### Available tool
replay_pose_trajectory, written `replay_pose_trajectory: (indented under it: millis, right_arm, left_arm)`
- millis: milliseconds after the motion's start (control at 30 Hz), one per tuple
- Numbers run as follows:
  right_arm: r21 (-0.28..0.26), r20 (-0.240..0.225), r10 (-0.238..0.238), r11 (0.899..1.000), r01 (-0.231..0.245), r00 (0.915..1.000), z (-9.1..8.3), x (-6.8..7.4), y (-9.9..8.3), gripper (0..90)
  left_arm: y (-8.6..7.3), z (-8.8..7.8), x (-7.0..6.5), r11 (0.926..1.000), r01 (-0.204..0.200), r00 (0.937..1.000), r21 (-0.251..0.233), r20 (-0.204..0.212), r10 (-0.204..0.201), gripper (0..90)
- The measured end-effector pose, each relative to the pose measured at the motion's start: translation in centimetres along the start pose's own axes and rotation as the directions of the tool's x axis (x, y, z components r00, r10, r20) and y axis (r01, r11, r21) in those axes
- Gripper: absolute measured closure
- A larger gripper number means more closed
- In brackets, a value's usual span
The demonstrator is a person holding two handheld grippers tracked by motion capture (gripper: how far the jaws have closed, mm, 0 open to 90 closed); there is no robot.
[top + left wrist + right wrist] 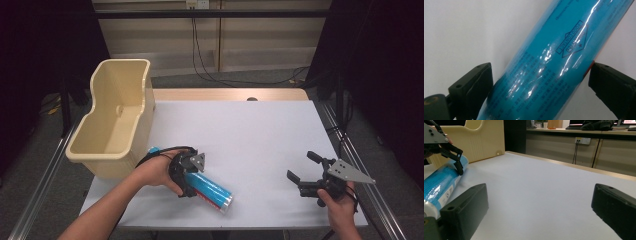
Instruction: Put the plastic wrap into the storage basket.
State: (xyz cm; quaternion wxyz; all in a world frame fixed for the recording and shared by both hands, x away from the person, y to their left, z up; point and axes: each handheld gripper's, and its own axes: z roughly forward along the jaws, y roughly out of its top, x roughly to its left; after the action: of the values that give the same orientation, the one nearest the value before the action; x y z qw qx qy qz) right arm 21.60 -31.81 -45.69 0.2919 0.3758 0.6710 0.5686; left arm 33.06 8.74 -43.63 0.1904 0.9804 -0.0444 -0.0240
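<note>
A blue plastic-wrapped roll [210, 189] with white ends lies slantwise on the white table near its front edge. My left gripper [191, 181] comes down on the roll's upper end. In the left gripper view the roll [544, 62] fills the gap of this gripper [540, 82], and both jaws press its sides. My right gripper [304, 166] is held low at the front right, open with nothing in it, pointing left toward the roll. In the right gripper view its jaws [540, 207] stand wide over bare table, with the roll [439, 182] and the left gripper [451, 152] at far left.
A tall cream plastic bin [107, 167] stands at the table's left edge, just behind the left hand, and appears again in the right gripper view [481, 142]. The white tabletop [250, 130] stretches between the two grippers. Cables hang behind the far edge.
</note>
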Motion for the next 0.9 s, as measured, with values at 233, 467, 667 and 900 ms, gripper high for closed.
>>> replay_pose_trajectory:
  millis: [233,467,667,900]
  right_arm:
    - [0.002,-0.003,0.001,1.000,-0.001,1.0000,0.0,0.0,0.0,0.3]
    - [-0.001,-0.003,-0.002,1.000,0.002,1.0000,0.0,0.0,0.0,0.4]
    - [0.000,-0.001,0.001,1.000,-0.001,1.0000,0.0,-0.1,0.0,0.4]
    - [-0.003,-0.001,0.005,1.000,-0.005,1.0000,-0.1,-0.1,0.0,0.4]
  left_arm:
    - [-0.3,0.5,0.0,0.9998,-0.018,0.9998,-0.013,-0.012,0.018,5.3]
    - [-0.3,1.3,-0.4,0.9981,-0.060,0.9977,0.012,-0.033,0.060,8.9]
    - [-0.2,1.0,-0.5,0.9967,-0.081,0.9937,0.004,-0.076,0.081,17.5]
    - [1.3,0.9,0.2,0.9990,0.011,0.9958,0.044,-0.091,-0.006,26.0]
